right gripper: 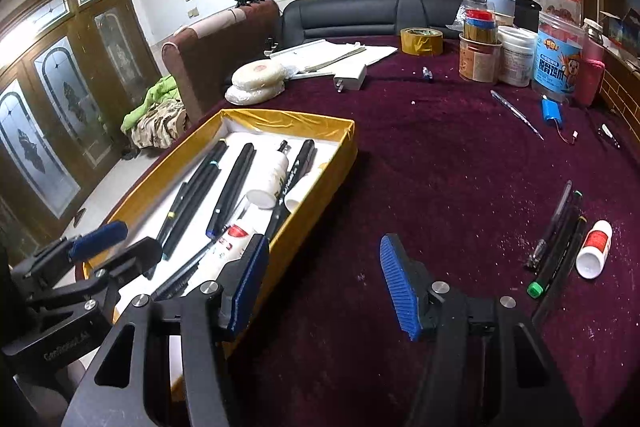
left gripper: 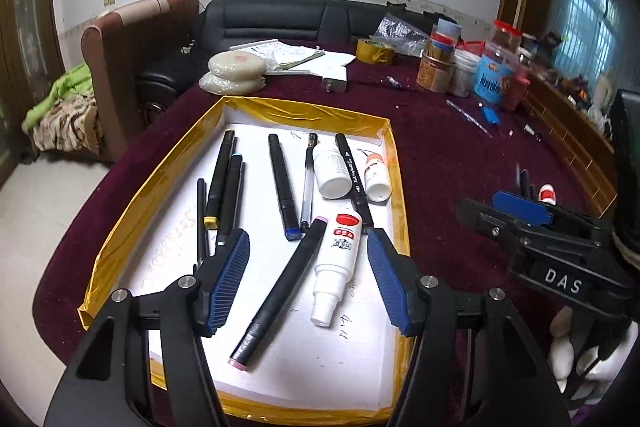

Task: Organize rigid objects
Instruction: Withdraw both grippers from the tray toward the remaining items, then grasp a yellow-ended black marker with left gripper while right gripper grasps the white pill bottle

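Blue-padded jaws of the right gripper (right gripper: pixel 324 283) are standing apart, empty, over maroon cloth. Rightward, the loose pens (right gripper: pixel 558 239) and small white bottle (right gripper: pixel 595 249) are lying, long axes running away. The left gripper (left gripper: pixel 308 283), also gaping, is hovering over the yellow-rimmed tray (left gripper: pixel 394 163).

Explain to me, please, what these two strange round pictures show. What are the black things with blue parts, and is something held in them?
They are two hand-held grippers, each carrying a wide-angle camera that looks along its fingers. One picture comes from the left gripper, over a yellow-edged tray of markers and small bottles. The other comes from the right gripper, over the dark red tablecloth. The blue parts are the finger pads. Both grippers are open and hold nothing. A few pens and a small white bottle lie on the cloth, outside the tray.
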Motion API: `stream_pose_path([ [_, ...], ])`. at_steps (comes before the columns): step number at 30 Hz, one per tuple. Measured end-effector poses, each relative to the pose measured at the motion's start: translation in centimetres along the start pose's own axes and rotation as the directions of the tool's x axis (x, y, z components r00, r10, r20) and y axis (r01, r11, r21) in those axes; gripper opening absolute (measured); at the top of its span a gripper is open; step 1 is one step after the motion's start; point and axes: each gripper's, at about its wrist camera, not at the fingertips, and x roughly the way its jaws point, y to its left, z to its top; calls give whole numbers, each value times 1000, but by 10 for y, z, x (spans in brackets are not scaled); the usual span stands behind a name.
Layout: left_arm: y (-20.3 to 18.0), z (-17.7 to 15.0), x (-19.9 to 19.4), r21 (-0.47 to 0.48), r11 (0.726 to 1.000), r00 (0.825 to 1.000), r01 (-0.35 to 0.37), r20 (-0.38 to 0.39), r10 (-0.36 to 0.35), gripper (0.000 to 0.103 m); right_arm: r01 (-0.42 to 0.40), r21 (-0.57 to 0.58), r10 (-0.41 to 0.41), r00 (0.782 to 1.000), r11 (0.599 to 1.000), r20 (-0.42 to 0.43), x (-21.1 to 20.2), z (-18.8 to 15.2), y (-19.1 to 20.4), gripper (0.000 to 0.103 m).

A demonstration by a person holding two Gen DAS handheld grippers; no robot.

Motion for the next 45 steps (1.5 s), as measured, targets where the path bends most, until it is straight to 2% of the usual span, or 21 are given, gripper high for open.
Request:
stream_pose_path([
  [7,-21,0,1,47,998,999,-42,-8,43,60,8,2,-8,1000,1000,12,-8,-11,-10,54],
  [19,-47,-1,0,96,995,999,-39,-23,41,61,-4,52,3,1000,999,20,-18,-20,-36,54],
  [22,-56,-2,0,113,994,999,5,-35,-1,61,11,99,-14,999,995,34,-25,-19,-56,54],
  [23,-60,-2,1,115,993,998,40,-48,-34,61,23,118,-29,999,993,43,-29,-19,-67,54],
  [27,-75,-2,8,126,982,987,141,-94,-130,61,103,246,-125,989,964,76,-53,-20,-130,54],
  [32,-101,-3,16,147,962,968,229,-139,-209,61,224,410,-264,963,884,44,-80,-40,-216,54],
  [35,-116,-4,23,136,949,949,284,-178,-259,61,259,476,-301,954,840,13,-89,-53,-250,54],
  [37,-129,-5,29,125,937,931,325,-215,-294,61,262,495,-299,954,829,-6,-87,-56,-261,54],
  [39,-138,-8,31,126,928,920,349,-233,-314,61,252,488,-278,960,836,-18,-80,-53,-265,54],
  [45,-168,-10,27,189,906,913,380,-235,-334,61,224,443,-233,972,868,-35,-48,-28,-253,54],
])
